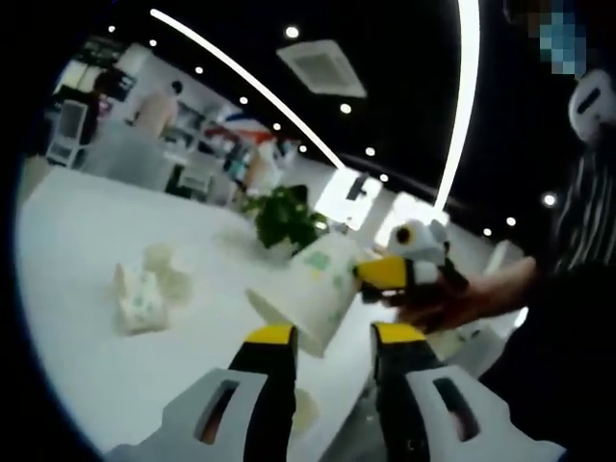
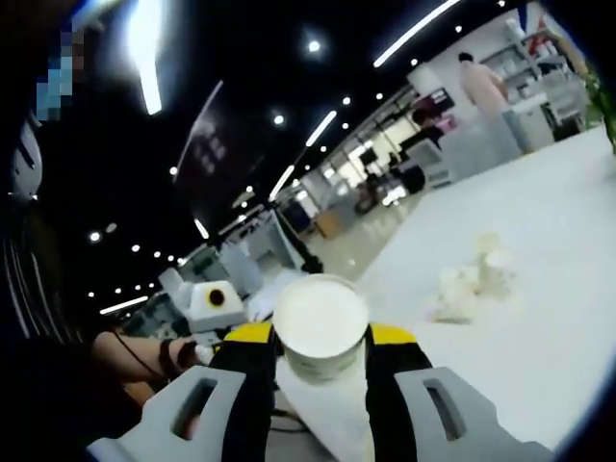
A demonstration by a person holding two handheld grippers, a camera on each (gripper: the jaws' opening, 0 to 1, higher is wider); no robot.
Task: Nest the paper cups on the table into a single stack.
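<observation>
Right gripper [image 2: 320, 351] clamps paper cup [image 2: 320, 325]; left gripper [image 1: 332, 348] seemingly empty.

- A cup [image 2: 320, 327] sits between the right gripper's [image 2: 320, 348] jaws, above the counter [image 2: 539, 289].
- In the left gripper view, that cup [image 1: 318, 289] hangs just ahead of the left gripper [image 1: 332, 337].
- More cups [image 1: 144, 289] lie on the counter to its left, a plant [image 1: 284, 217] behind.

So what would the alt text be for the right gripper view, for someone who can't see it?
A white paper cup, its open mouth facing the camera, is clamped in the right claw above a white table. More cups sit farther off on the table, and the left claw shows at the left.
</observation>
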